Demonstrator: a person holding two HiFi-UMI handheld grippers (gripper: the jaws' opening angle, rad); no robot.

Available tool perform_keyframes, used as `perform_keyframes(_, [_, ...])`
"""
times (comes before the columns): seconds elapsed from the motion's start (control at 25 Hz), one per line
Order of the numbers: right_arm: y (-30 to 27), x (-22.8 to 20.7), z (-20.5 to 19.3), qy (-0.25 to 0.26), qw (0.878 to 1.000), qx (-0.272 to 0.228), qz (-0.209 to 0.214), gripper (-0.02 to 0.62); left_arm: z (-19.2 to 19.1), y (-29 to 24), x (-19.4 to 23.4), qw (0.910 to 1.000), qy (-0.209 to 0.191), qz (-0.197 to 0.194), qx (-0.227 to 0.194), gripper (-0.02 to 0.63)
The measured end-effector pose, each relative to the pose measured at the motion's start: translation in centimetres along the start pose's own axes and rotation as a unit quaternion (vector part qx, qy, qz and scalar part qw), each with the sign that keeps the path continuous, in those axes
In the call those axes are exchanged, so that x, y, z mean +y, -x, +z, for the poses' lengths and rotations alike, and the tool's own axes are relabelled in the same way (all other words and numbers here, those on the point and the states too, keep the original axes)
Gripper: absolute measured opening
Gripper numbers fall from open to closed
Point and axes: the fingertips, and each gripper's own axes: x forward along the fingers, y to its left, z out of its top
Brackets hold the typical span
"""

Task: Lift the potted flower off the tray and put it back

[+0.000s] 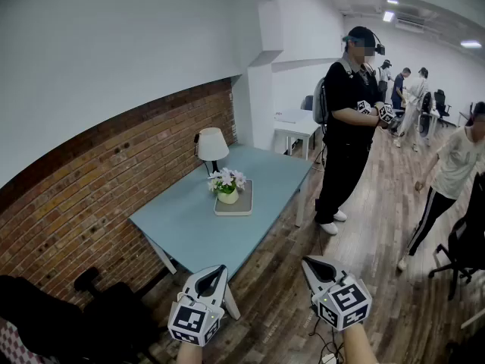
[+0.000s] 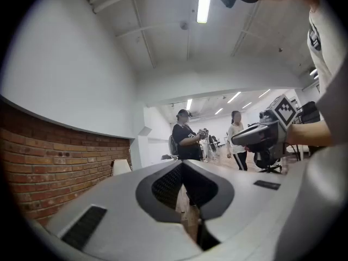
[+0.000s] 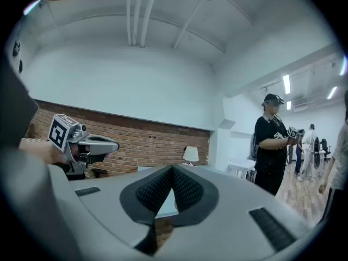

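Note:
A small potted flower [image 1: 227,186] with pale blossoms in a light pot stands on a grey square tray [image 1: 241,205] in the middle of a light-blue table [image 1: 189,226]. Both grippers hover well short of the table, near the bottom of the head view. My left gripper [image 1: 216,268] is shut with nothing in it, and its jaws [image 2: 182,165] meet at the tip. My right gripper [image 1: 309,263] is likewise shut and empty, seen as [image 3: 173,168] in its own view. Each gripper shows in the other's view: the right gripper [image 2: 261,137], the left gripper [image 3: 87,145].
A white table lamp [image 1: 211,145] stands at the table's far edge against the brick wall [image 1: 91,203]. A person in black [image 1: 348,127] holding grippers stands on the wooden floor right of the table. More people [image 1: 455,165] and an office chair [image 1: 466,249] are at the right.

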Motion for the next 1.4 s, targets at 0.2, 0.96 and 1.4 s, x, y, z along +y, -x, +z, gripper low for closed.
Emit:
perform_keyframes(0.2, [-0.6, -1.1, 0.0, -0.003, 1.0, -0.004, -0.008, 0.014, 0.2, -1.0, 0.1, 1.0, -0.002, -0.001, 0.001, 0.006])
perform_keyframes(0.96, [0.3, -7.0, -0.8, 0.001, 0.999, 0.006, 0.047, 0.015, 0.9, -6.7, -4.1, 0.9999, 0.007, 0.013, 0.009, 0.006])
perform_keyframes(1.4, [-6.3, -11.6, -1.9, -0.018, 0.999, 0.005, 0.037, 0.017, -1.4, -14.1, -0.7, 0.9999, 0.002, 0.003, 0.012, 0.006])
